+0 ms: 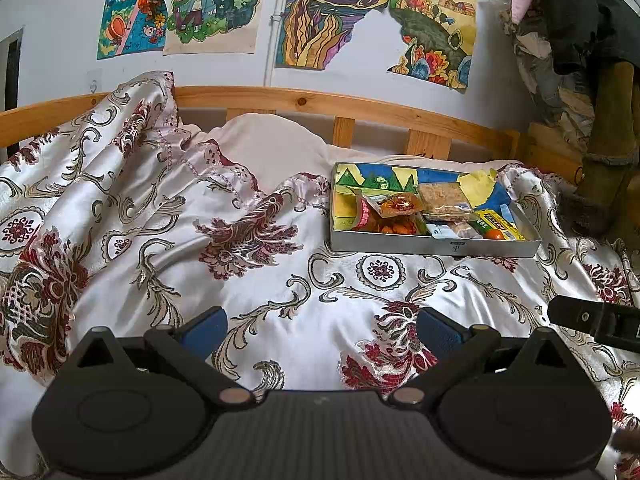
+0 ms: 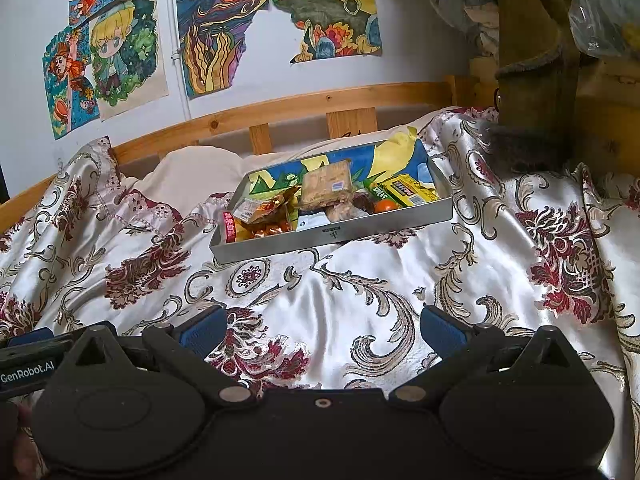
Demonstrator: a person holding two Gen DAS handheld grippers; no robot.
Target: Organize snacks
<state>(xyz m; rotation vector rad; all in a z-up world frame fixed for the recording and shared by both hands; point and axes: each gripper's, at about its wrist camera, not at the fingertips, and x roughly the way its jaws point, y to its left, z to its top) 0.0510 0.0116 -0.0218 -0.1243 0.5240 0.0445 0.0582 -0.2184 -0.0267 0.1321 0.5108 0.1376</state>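
Both jaws spread, empty: left hand-held gripper [image 1: 322, 330], right hand-held gripper [image 2: 320, 330]. Snack tray [image 2: 332, 236] ahead; approach level, pinch one packet.

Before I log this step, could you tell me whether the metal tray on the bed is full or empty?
Nearly full: the metal tray holds snack packets across most of its floor; only its far end shows bare patterned lining.

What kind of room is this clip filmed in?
Most likely a bedroom: a patterned bedspread over a pillow, a wooden bed rail behind, and children's drawings on the wall.
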